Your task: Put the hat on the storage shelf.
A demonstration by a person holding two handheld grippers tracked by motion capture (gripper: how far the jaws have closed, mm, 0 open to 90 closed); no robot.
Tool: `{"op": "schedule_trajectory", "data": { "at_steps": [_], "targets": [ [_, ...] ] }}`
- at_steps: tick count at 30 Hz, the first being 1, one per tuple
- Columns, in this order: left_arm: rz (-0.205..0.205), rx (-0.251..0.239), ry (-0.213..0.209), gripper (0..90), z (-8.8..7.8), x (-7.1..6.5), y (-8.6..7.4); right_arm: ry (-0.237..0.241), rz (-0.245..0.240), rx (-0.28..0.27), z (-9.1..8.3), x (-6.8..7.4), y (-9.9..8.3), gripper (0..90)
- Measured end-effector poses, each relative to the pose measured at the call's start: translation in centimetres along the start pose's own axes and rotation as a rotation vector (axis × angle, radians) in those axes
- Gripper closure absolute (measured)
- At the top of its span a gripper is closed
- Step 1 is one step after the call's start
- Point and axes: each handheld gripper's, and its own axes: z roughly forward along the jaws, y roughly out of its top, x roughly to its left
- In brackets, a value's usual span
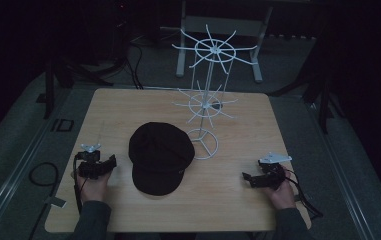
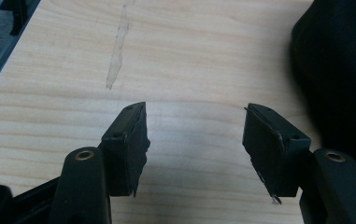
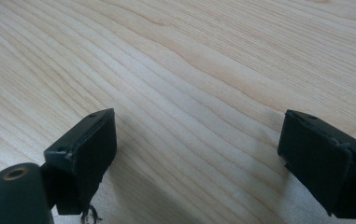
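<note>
Two tongs sit low at your edge of the counter (image 1: 128,107), one in each hand, and both are released with nothing between their jaws. Your left tongs (image 1: 109,165) rest near the counter's left side, just beside the black flat cap (image 1: 160,156), with a thin strip of bare wood between them. In the left gripper view those tongs (image 2: 195,135) stand wide apart over pale wood grain, and the cap (image 2: 339,70) fills the right edge of that view as a dark curved mass close to the right-hand jaw; whether it touches the jaw you cannot tell from here. A faint pale streak (image 2: 117,51) runs up the wood ahead of the jaws.

Your right tongs (image 1: 250,179) lie near the counter's right front corner, well apart from the cap, pointing toward the middle of the counter. In the right gripper view they (image 3: 199,140) are spread wide over bare wood, and a frayed bit of material hangs from the bottom of the left-hand pad (image 3: 89,149).

The cap lies flat at the counter's centre, brim toward you. Just behind and to its right stands a white wire display rack (image 1: 207,95), upright, with two tiers of spoked hooks and a ring base (image 1: 204,143) resting on the counter just beside the cap's rim. Your sleeves (image 1: 92,220) enter from the bottom edge.
</note>
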Motion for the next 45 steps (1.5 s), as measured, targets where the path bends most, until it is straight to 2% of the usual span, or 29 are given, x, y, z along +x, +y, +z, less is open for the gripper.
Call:
{"op": "schedule_trajectory", "data": {
  "at_steps": [17,29,38,45],
  "targets": [
    [0.007,-0.018,-0.067,40.3,-0.7,-1.4,2.4,-0.001,0.001,0.001,0.0,0.0,0.0,11.6],
    [0.025,-0.026,-0.098,39.6,-0.8,-2.7,3.7,-0.001,0.003,0.001,0.0,0.0,0.0,11.6],
    [0.034,-0.014,-0.116,39.5,0.0,-4.0,4.1,-0.001,0.003,0.001,0.0,0.0,0.0,11.6],
    [0.045,0.014,-0.139,42.4,1.0,-5.0,4.1,-0.001,0.003,0.001,0.0,0.0,0.0,11.7]
  ]
}}
